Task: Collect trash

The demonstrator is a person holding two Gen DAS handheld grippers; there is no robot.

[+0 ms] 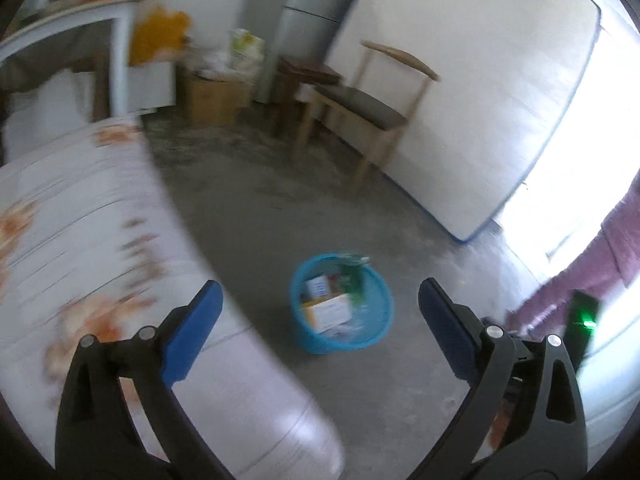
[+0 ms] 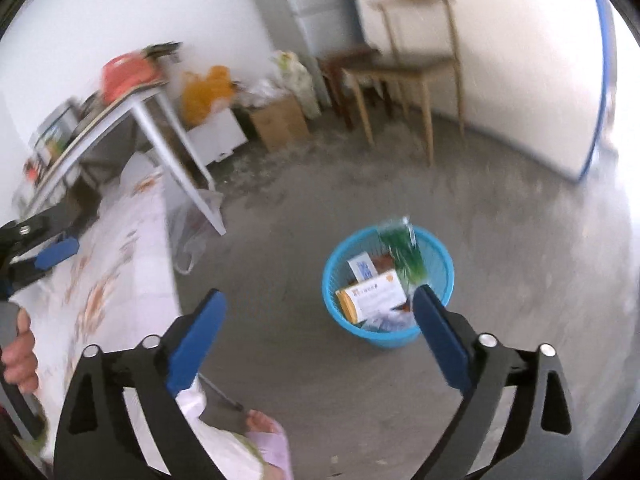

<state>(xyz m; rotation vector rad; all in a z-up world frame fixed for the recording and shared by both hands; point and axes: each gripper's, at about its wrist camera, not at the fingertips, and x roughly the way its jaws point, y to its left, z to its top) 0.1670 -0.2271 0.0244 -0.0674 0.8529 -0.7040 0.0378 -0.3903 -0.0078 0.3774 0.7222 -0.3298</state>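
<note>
— Both my grippers, left gripper (image 1: 320,316) and right gripper (image 2: 320,320), hang spread apart, carrying nothing; the blue wastebasket (image 2: 440,280) sits on the floor ahead.

— Risk?

— The green wrapper (image 2: 402,250) perched at its far rim looks ready to spill; a nudge would do it.

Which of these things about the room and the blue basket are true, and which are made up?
1. The blue basket stands on the floor. True.
2. The basket is empty. False: it holds boxes, such as an orange and white box, and a green wrapper.
3. The right hand-held gripper is squeezing a box. False: its jaws are wide open with nothing between them.
4. The left hand-held gripper is open too. True.
5. A wooden chair stands by the leaning white mattress. True.
6. The bed cover is plain black. False: it is pale with orange flowers.
</note>
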